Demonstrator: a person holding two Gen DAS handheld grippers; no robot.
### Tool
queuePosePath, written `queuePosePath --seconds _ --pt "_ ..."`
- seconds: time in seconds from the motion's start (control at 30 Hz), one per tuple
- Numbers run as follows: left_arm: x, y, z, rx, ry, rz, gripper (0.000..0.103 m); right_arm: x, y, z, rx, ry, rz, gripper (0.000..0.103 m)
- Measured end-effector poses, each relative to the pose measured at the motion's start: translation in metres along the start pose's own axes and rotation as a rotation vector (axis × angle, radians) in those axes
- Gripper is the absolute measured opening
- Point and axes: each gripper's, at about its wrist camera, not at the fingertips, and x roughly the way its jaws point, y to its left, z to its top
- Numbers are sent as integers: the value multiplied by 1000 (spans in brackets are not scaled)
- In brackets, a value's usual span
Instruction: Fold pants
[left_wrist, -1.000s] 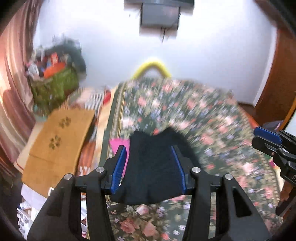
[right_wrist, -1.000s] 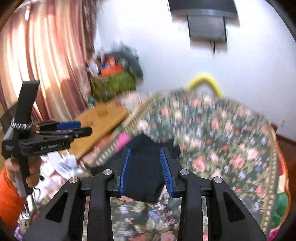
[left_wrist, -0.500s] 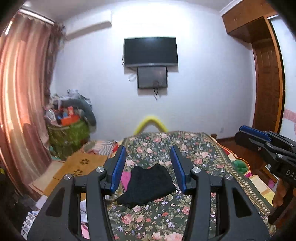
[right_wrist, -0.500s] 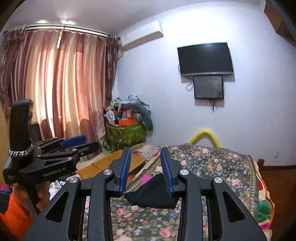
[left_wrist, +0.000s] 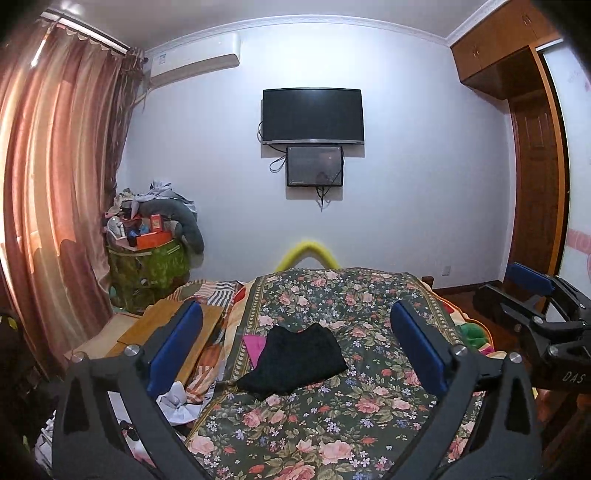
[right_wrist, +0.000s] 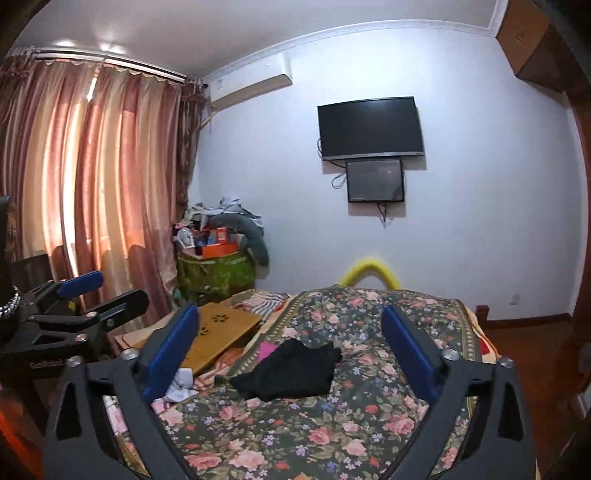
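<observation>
While I held both tools up over the near end of the bed (left_wrist: 369, 295), the pants (left_wrist: 295, 360) lay folded into a compact black bundle on the floral bedspread, toward its left edge, beside a pink cloth (left_wrist: 255, 345). My left tool (left_wrist: 295, 345) was released, its blue pads spread wide and gripping nothing, well apart from the pants. My right tool (right_wrist: 288, 349) was likewise released and empty, and it showed at the right edge of the left view. A wooden board (right_wrist: 221, 332) sat off the bed's left side. On the far wall hung a dark television (left_wrist: 312, 115), with pink curtains (right_wrist: 92, 184) to the left.
</observation>
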Motion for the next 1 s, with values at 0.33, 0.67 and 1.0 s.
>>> queuePosePath --seconds 0.33,0.67,1.0 --pt "-2 0 -3 -12 -5 -11 103 -8 1 -8 -2 14 0 101" --pt "3 0 -7 -12 10 -16 103 -9 3 -11 -5 25 -2 102" --pt "6 3 -8 -17 11 -27 103 -10 0 -10 9 31 -11 102"
